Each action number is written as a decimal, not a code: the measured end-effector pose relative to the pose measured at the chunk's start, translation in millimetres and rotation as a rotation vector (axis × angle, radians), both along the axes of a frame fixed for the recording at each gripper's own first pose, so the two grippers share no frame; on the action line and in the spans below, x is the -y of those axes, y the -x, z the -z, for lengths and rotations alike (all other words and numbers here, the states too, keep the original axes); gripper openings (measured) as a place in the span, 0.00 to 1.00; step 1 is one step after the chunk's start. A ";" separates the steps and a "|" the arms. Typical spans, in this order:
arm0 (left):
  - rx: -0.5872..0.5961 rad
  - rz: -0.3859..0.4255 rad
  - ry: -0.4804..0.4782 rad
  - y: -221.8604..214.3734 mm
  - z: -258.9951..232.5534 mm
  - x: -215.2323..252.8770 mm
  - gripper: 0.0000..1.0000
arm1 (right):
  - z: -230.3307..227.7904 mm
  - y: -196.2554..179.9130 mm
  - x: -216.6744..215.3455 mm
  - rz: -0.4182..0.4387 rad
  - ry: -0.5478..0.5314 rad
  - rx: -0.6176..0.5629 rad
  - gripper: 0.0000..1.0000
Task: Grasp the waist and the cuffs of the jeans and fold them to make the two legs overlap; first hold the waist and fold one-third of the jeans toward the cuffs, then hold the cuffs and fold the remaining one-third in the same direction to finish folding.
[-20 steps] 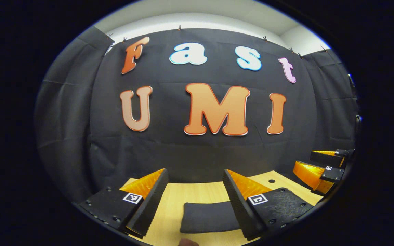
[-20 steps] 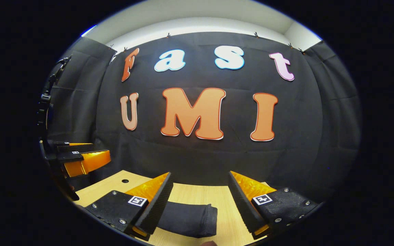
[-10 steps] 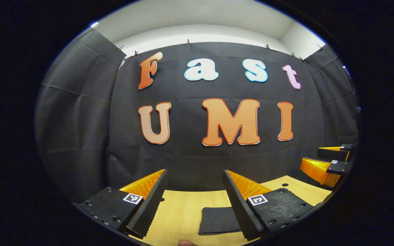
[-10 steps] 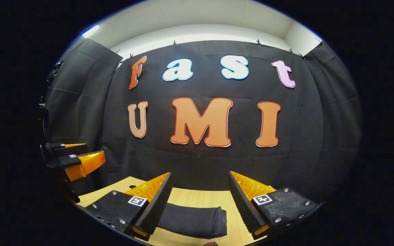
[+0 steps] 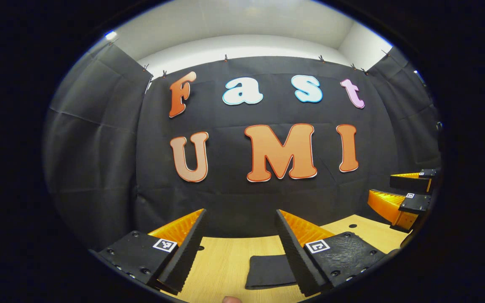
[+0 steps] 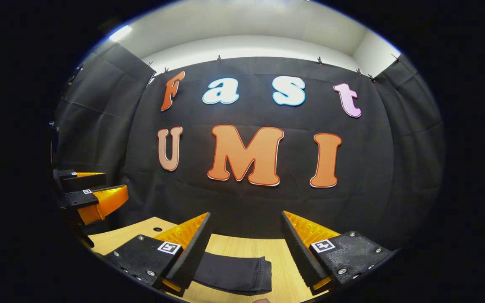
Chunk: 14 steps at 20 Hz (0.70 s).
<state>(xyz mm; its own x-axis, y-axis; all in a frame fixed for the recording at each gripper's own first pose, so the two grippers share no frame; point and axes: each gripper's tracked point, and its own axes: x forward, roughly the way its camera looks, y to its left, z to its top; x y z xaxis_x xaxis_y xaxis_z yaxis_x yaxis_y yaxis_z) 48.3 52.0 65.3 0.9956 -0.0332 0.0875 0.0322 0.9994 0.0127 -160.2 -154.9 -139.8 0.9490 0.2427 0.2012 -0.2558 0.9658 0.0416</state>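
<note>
The dark jeans (image 5: 267,271) lie folded into a small flat bundle on the wooden table (image 5: 225,256), low in the left gripper view, partly behind a finger. In the right gripper view the folded jeans (image 6: 236,273) show a rounded folded edge on the right. My left gripper (image 5: 240,216) hangs open above the table, nothing between its fingers, with the jeans below it. My right gripper (image 6: 246,219) is also open and holds nothing, above the bundle. The right gripper (image 5: 402,195) appears at the far right of the left gripper view; the left gripper (image 6: 93,193) at the far left of the right gripper view.
The black cloth wall (image 5: 242,198) stands close behind the table's far edge. A small round hole (image 6: 157,229) marks the tabletop near the left. A fingertip of the person (image 5: 230,299) peeks in at the bottom edge.
Both grippers have risen and drawn back from the folded jeans; the bundle looks smaller and lower in both views. Both stayed open.
</note>
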 end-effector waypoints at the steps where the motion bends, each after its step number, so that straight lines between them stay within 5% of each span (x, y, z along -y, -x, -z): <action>1: -0.002 -0.002 0.001 1.1 0.6 0.5 0.97 | 0.4 1.1 -1.2 -0.006 0.009 0.001 1.00; 14: 0.001 0.005 0.007 0.8 1.2 8.4 0.95 | -0.5 -6.7 -17.9 -0.068 0.034 0.008 1.00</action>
